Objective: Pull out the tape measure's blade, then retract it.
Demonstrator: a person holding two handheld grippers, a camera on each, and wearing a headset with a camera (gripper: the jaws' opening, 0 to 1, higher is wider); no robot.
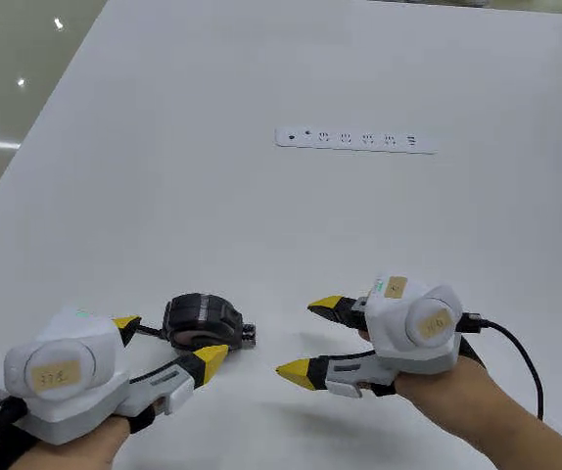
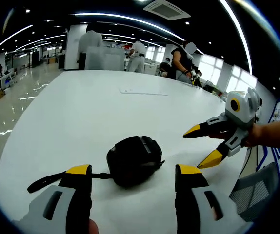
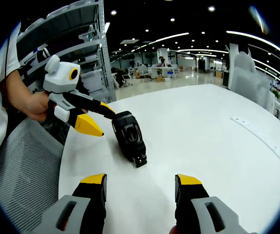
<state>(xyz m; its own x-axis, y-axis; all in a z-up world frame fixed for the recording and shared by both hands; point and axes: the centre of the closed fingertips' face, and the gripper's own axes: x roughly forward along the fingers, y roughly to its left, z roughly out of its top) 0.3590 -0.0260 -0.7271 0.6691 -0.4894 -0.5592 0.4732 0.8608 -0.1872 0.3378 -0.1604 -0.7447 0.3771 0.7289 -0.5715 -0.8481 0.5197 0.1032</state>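
Head view has my left gripper at the lower left of the frame, jaws spread wide. One jaw sits on either side of the black tape measure, which lies on the white worktop. That gripper grasps nothing, and I cannot tell whether the nearer jaw tip brushes the case. In the left gripper view the case sits between the two yellow tips and just ahead of them, with bare worktop showing on both sides.

My right gripper is at the lower right of the frame. Its jaws are also released, wide apart and empty, with the tips aimed at the tape measure, near it but not touching.

The tape measure's long axis runs left to right across the head view. Its mouth end, with the small hook at the case, faces right toward the right gripper. A black wrist strap trails off the opposite end, past the far left jaw. In the right gripper view the mouth points down the frame toward my own jaws.

A white power strip lies in the upper middle, well apart from everything else.
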